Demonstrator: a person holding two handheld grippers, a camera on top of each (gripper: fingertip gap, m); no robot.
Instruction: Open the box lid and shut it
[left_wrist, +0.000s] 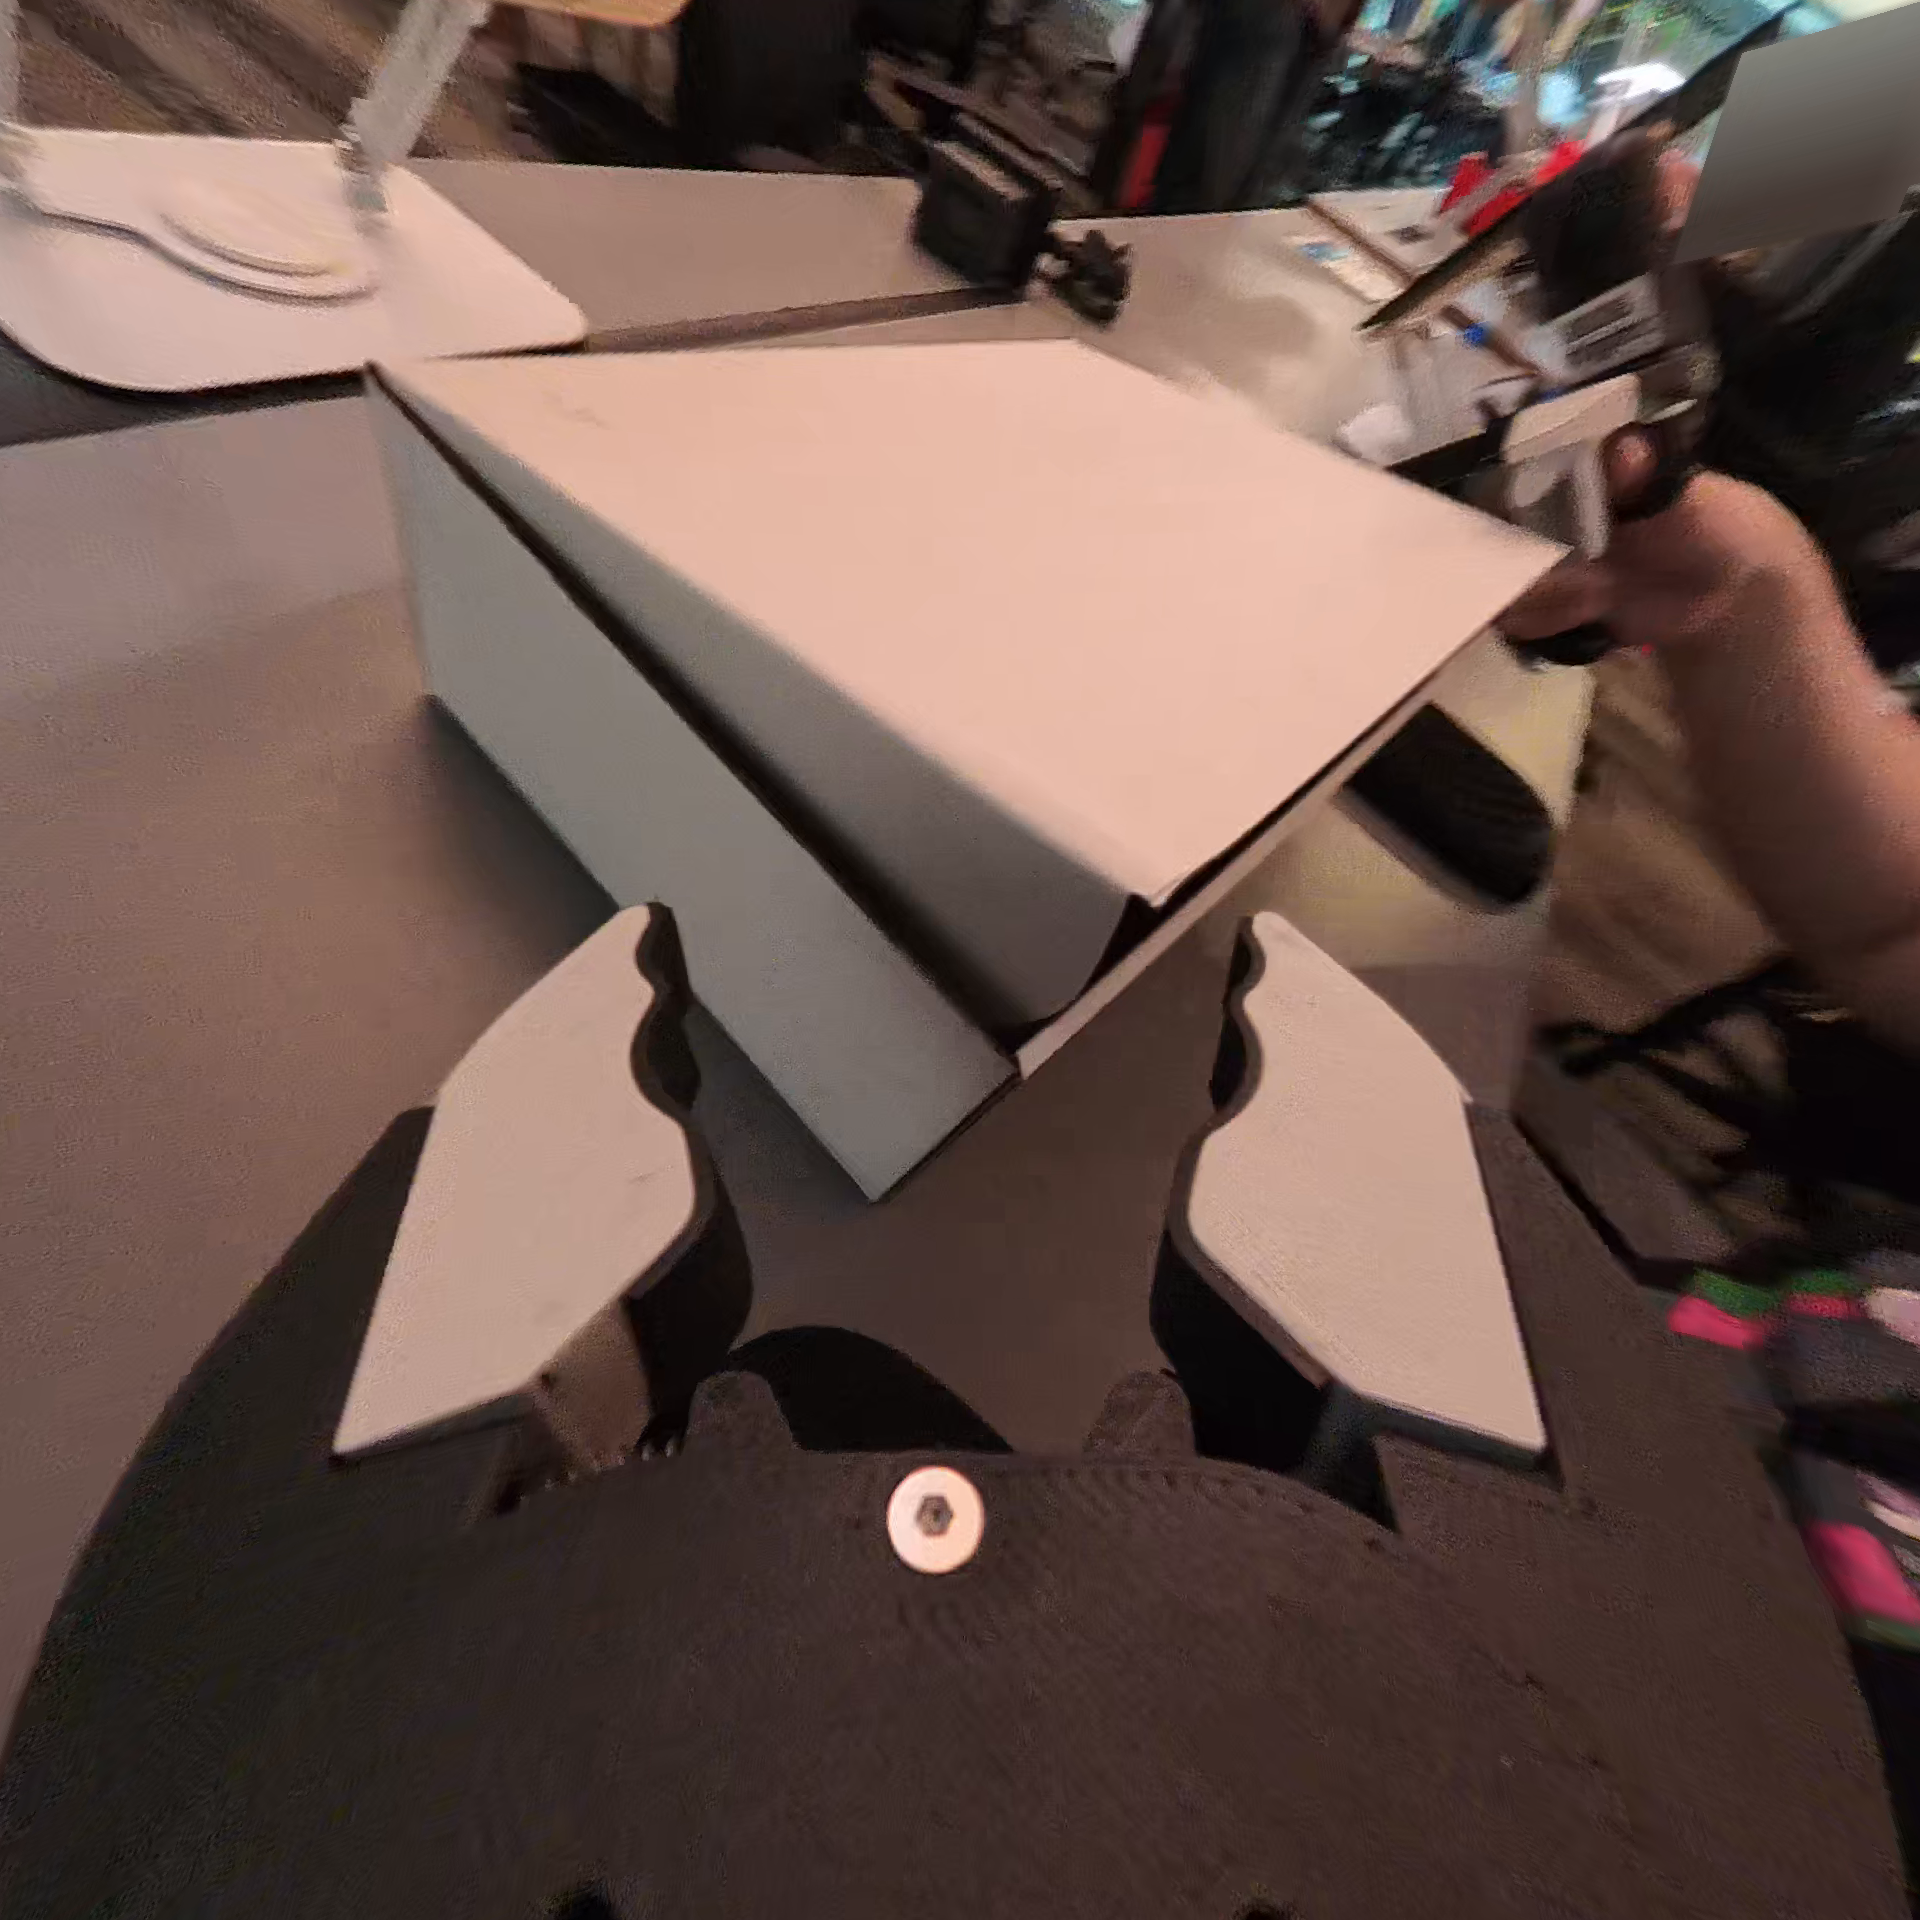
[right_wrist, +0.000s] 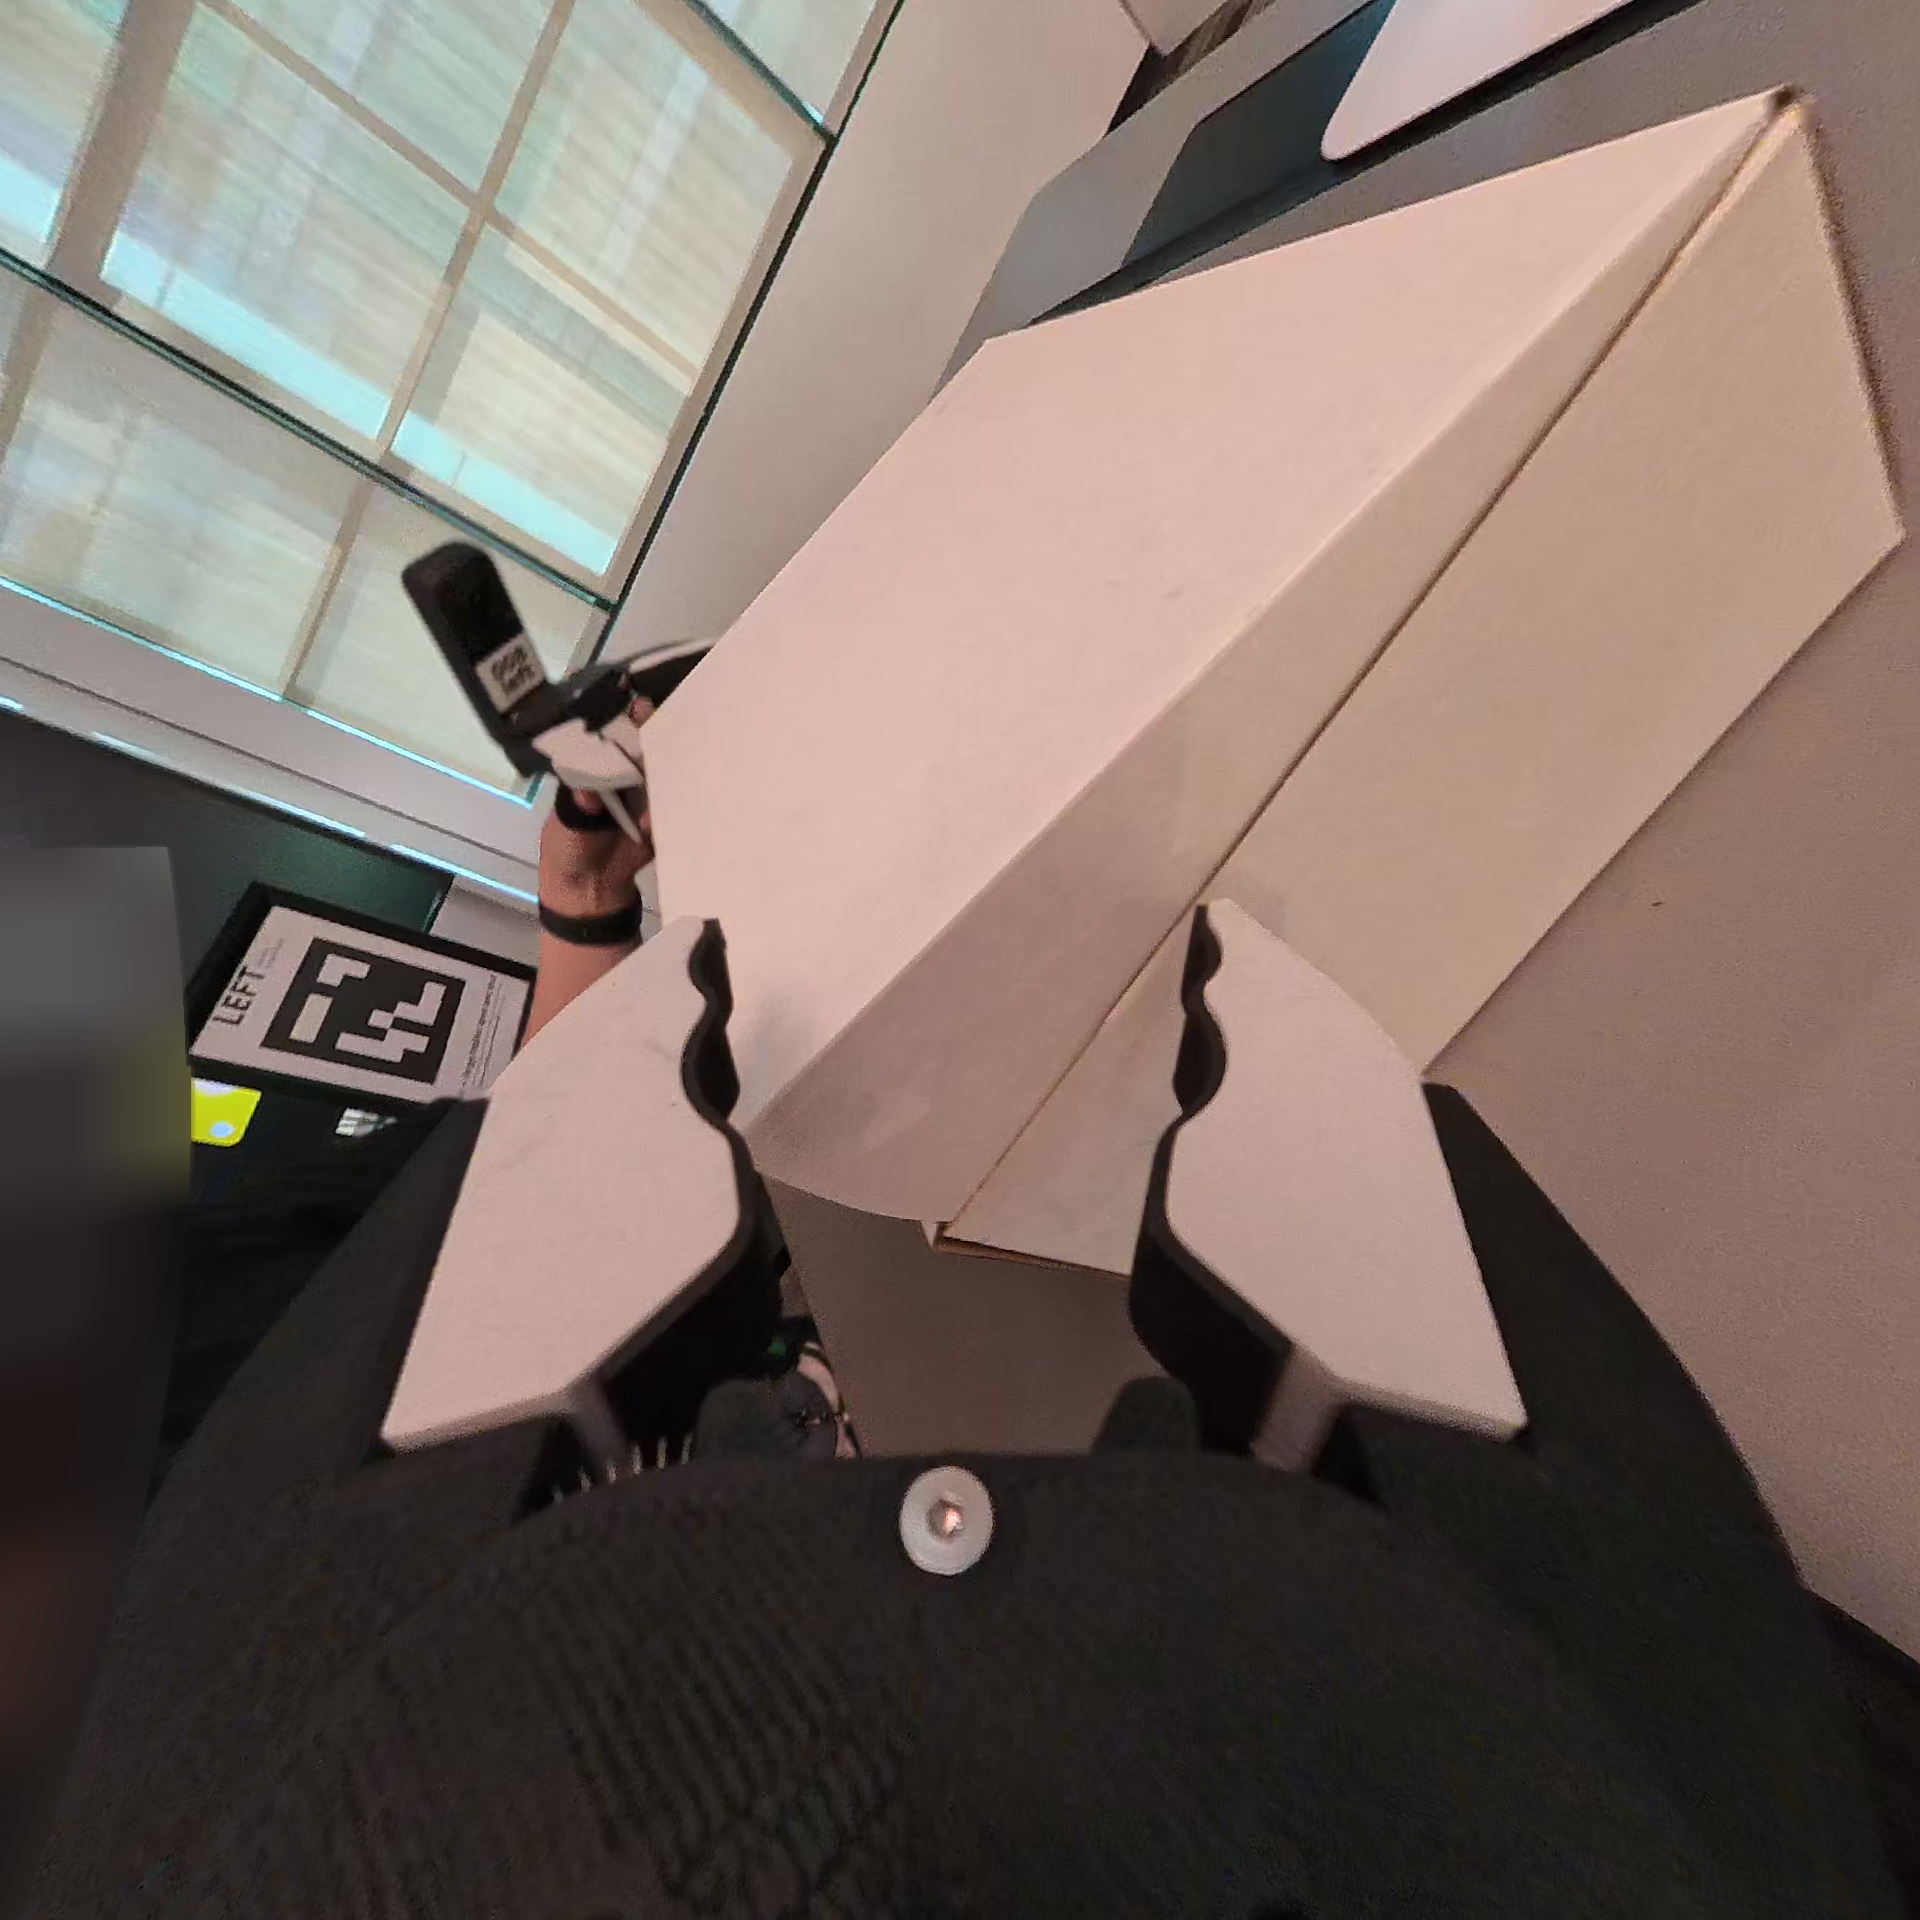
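Note:
A white cardboard box (left_wrist: 665, 790) stands on a grey table (left_wrist: 208, 727). Its lid (left_wrist: 987, 582) is slightly raised, with a dark gap under the front flap. My left gripper (left_wrist: 951, 935) is open, with the box's near corner between its fingers, not touching. My right gripper (right_wrist: 956, 925) is open too, with a lid (right_wrist: 1039, 675) corner between its fingers. The right gripper also shows in the left wrist view (left_wrist: 1590, 499), held by a hand at the lid's right edge. The left gripper shows in the right wrist view (right_wrist: 582, 717), beyond the box's far edge.
A flat white board (left_wrist: 260, 260) lies on the table behind the box at the left. A black device (left_wrist: 987, 208) stands at the table's back edge. A black-and-white marker card (right_wrist: 364, 1008) sits below a large window. The table edge lies right of the box.

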